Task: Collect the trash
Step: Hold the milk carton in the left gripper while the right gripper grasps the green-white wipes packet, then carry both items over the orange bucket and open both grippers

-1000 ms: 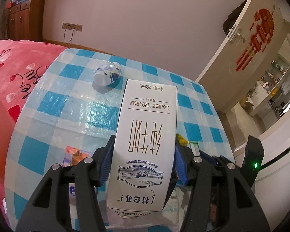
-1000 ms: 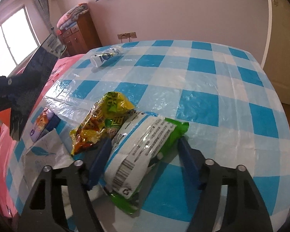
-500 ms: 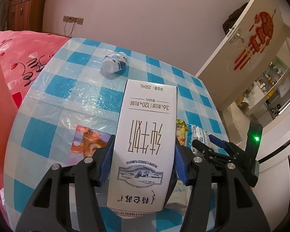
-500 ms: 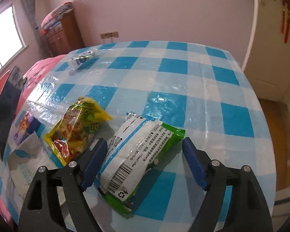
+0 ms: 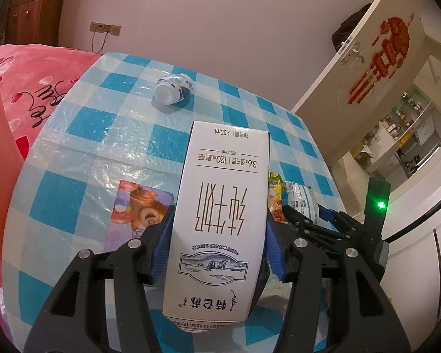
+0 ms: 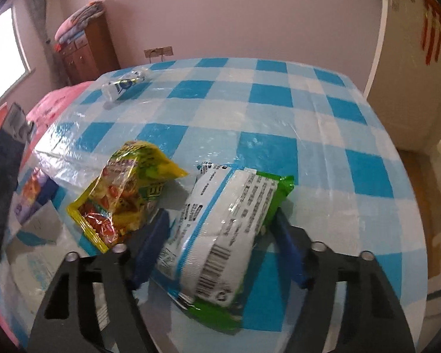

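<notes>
We clamp the milk carton (image 5: 220, 206) in our left gripper (image 5: 217, 250), while our right gripper (image 6: 220, 247), jaws just closing, pinches the green-and-white snack packet (image 6: 223, 229) on the counter (image 6: 279, 117).

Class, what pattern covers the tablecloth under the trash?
The tablecloth has a blue-and-white checked pattern under clear plastic, shown best in the right wrist view.

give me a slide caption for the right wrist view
Right gripper closing around a green-and-white wrapper beside a yellow snack bag.
</notes>
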